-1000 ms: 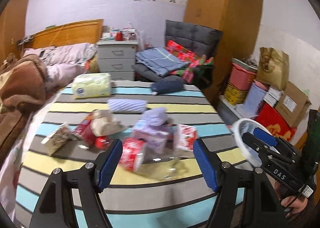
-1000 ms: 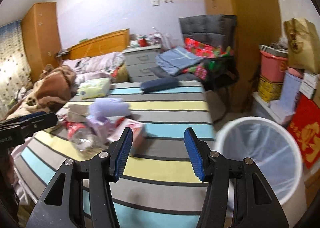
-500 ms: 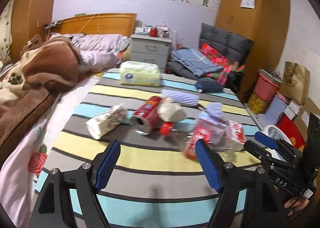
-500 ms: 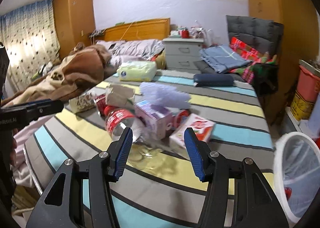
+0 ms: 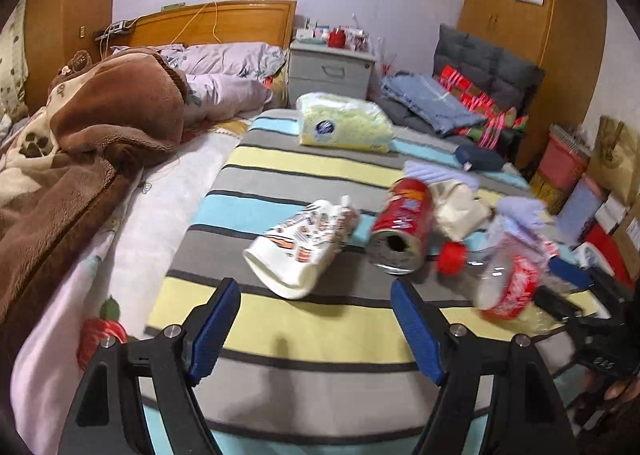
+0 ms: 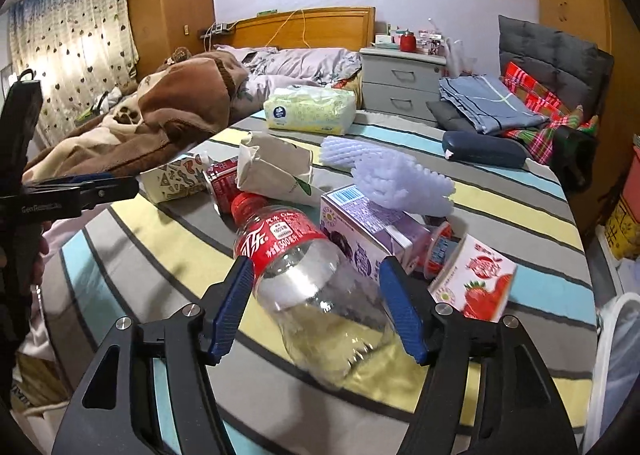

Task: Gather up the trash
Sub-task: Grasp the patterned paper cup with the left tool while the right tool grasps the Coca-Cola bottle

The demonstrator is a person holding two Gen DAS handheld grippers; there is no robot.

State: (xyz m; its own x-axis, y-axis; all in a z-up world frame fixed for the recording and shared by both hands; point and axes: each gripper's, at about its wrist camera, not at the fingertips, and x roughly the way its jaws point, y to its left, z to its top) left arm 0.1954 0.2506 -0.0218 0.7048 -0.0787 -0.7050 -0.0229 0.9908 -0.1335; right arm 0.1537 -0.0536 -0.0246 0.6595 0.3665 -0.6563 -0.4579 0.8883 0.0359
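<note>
Your right claw is spread around a clear, ribbed plastic cola bottle; purple carton crowds behind. Left claw spread, empty.

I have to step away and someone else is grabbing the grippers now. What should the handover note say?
Right gripper: open, jaws either side of the clear plastic bottle lying on the striped bedspread, not shut on it.
Left gripper: open, empty, aimed at the white printed pouch and red can.
Also on the bed: purple carton, strawberry carton, foam nets.
Bin: right of the bed.
Done: nothing visibly collected. Left: everything.
</note>
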